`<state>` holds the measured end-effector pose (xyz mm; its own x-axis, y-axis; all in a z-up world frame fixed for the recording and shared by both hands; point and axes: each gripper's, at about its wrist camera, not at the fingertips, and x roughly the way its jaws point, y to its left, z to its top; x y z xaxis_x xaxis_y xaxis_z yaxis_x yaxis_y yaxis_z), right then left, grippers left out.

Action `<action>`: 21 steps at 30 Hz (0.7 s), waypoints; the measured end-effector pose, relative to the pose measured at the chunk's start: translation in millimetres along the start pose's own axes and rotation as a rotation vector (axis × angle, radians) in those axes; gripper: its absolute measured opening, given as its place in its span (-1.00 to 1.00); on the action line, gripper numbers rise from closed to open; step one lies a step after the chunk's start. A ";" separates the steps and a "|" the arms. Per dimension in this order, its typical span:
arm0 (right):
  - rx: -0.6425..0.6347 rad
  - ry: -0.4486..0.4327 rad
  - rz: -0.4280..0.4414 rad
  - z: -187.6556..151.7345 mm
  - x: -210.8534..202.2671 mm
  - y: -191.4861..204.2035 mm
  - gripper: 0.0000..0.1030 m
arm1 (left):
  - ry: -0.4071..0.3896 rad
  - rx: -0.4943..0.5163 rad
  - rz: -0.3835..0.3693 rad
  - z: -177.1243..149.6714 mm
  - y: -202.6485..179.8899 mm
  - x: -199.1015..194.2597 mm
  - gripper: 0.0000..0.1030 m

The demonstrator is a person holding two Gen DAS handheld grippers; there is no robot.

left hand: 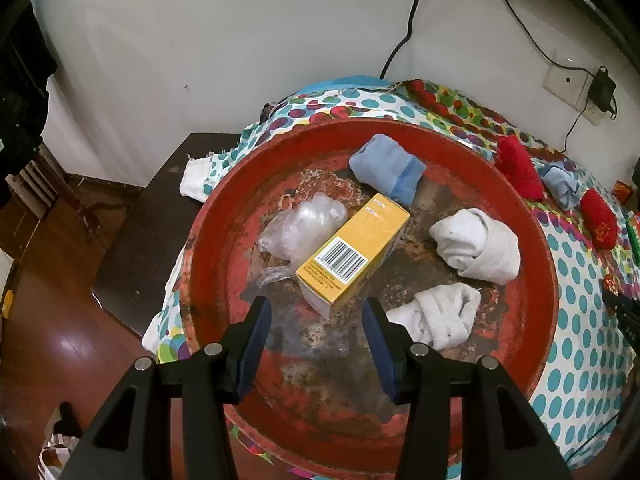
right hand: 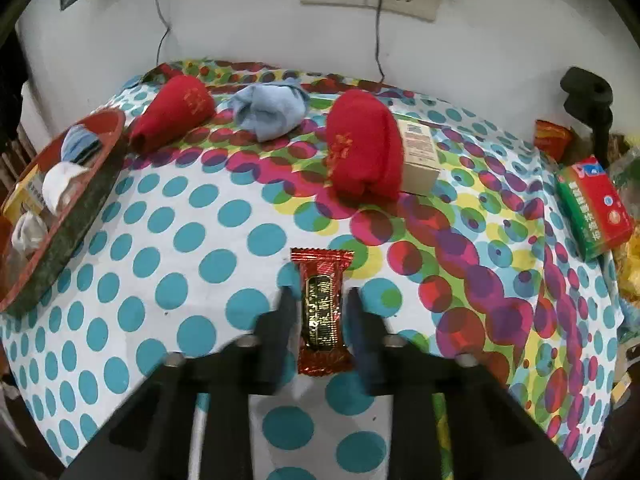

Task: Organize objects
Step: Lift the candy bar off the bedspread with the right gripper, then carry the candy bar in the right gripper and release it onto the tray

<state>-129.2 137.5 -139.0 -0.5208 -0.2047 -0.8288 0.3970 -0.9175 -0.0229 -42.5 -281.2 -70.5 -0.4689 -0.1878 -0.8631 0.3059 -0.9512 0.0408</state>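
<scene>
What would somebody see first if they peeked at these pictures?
Probably the big red tray, worn and rusty, holding a yellow box in the middle with rolled white socks beside it. Then the dotted tablecloth, where the right gripper has its jaws around a shiny red candy.

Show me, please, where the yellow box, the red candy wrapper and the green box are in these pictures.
yellow box (left hand: 354, 254): left wrist view, on its barcode face.
red candy wrapper (right hand: 322, 312): right wrist view, on its gold label.
green box (right hand: 594, 208): right wrist view, on its top face.
</scene>
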 end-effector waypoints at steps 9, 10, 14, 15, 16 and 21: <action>0.004 -0.022 0.000 10.1 -16.9 26.1 -0.65 | -0.012 -0.041 0.008 1.8 10.8 -5.7 -0.06; 0.001 -0.027 0.017 13.1 -20.5 31.6 -0.65 | -0.010 -0.045 0.014 1.8 12.0 -5.5 -0.06; -0.028 -0.049 0.070 24.7 -32.6 58.2 -0.65 | -0.007 -0.060 0.024 1.5 17.1 -5.8 -0.06; -0.036 -0.055 0.082 27.2 -35.6 65.6 -0.65 | -0.006 -0.063 0.026 1.5 18.2 -5.9 -0.06; -0.045 -0.061 0.097 30.0 -38.3 73.7 -0.65 | -0.008 -0.066 0.029 1.5 19.4 -6.3 -0.06; -0.102 -0.075 0.176 41.1 -48.8 116.4 -0.65 | -0.003 -0.085 0.042 1.3 26.2 -6.3 -0.06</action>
<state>-88.6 26.6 -78.2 -0.4899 -0.3871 -0.7811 0.5595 -0.8267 0.0588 -32.6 -305.3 -63.4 -0.4568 -0.2282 -0.8598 0.3944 -0.9183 0.0342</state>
